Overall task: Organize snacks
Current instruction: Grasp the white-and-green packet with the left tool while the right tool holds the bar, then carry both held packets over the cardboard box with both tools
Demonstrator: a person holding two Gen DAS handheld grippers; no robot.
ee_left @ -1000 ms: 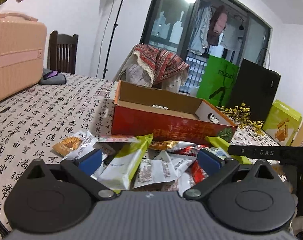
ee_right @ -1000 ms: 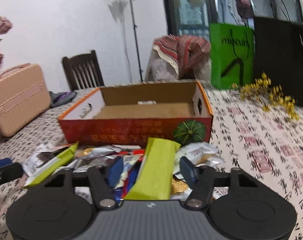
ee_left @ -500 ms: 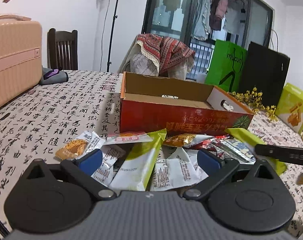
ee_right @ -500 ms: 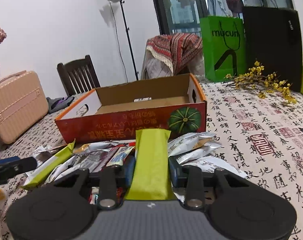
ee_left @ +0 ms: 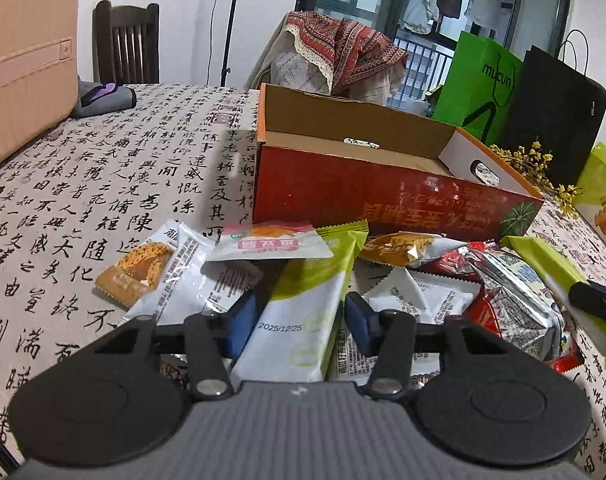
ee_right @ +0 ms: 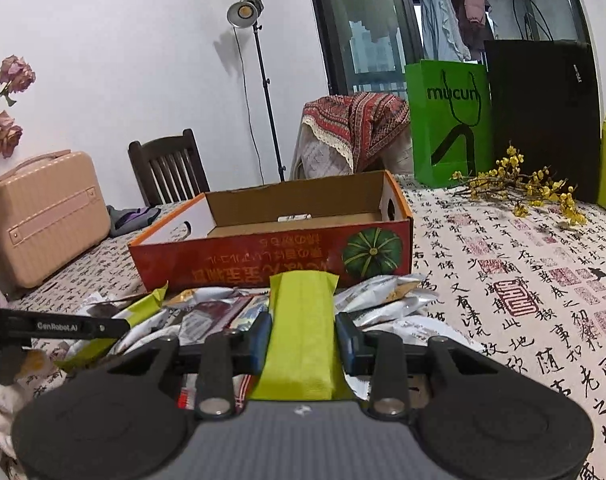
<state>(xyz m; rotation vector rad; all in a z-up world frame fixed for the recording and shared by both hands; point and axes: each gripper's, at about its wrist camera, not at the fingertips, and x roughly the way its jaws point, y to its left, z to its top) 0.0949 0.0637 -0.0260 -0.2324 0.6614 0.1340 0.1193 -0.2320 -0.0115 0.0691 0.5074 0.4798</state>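
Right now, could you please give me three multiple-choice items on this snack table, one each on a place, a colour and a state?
1. Where does the snack pile lie?
A. inside the cardboard box
B. on the tablecloth in front of the cardboard box
C. on the chair

2. What colour is the packet between the right gripper's fingers?
A. plain yellow-green
B. red
C. silver

3. How does the left gripper stand?
A. wide open, away from the snacks
B. closed on nothing
C. fingers on either side of a white-and-green packet

Answers:
1 B: the packets rest against the cardboard box front.
2 A: the right gripper clamps a yellow-green packet.
3 C: the left gripper flanks the white-and-green packet.
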